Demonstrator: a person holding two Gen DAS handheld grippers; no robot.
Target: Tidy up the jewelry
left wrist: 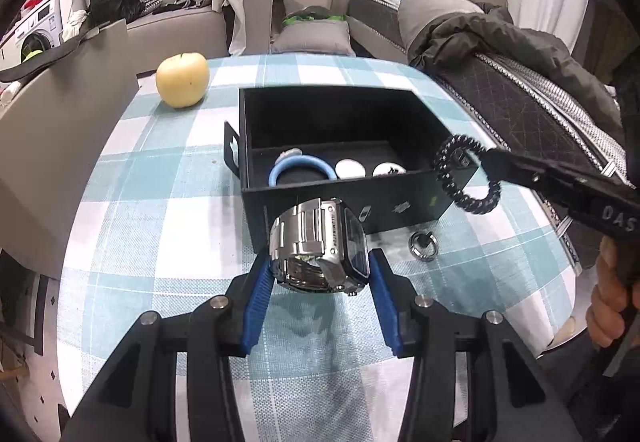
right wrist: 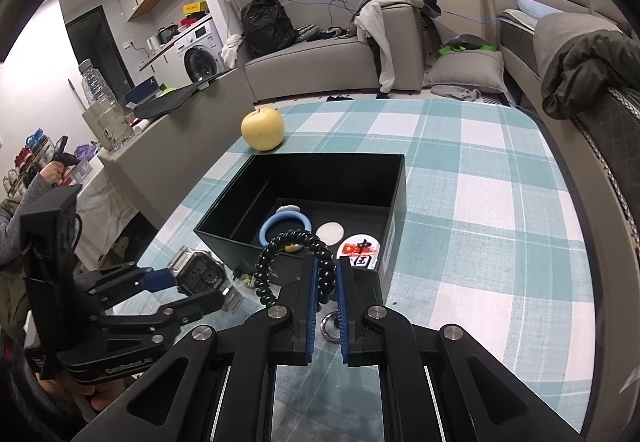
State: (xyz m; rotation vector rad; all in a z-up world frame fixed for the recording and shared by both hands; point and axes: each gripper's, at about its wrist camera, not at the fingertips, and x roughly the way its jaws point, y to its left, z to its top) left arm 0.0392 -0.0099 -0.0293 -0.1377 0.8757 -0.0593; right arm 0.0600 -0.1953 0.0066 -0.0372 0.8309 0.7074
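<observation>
My left claw (left wrist: 320,270) is clamped on a silver wristwatch (left wrist: 320,246), held just in front of the open black box (left wrist: 344,198) on the checked worktop (left wrist: 168,178). My right claw (right wrist: 328,278) is pinched together on a black beaded bracelet (right wrist: 296,266) at the box's near edge. A small metal ring (left wrist: 423,245), possibly a keyring, lies on the cloth beside the box.
</observation>
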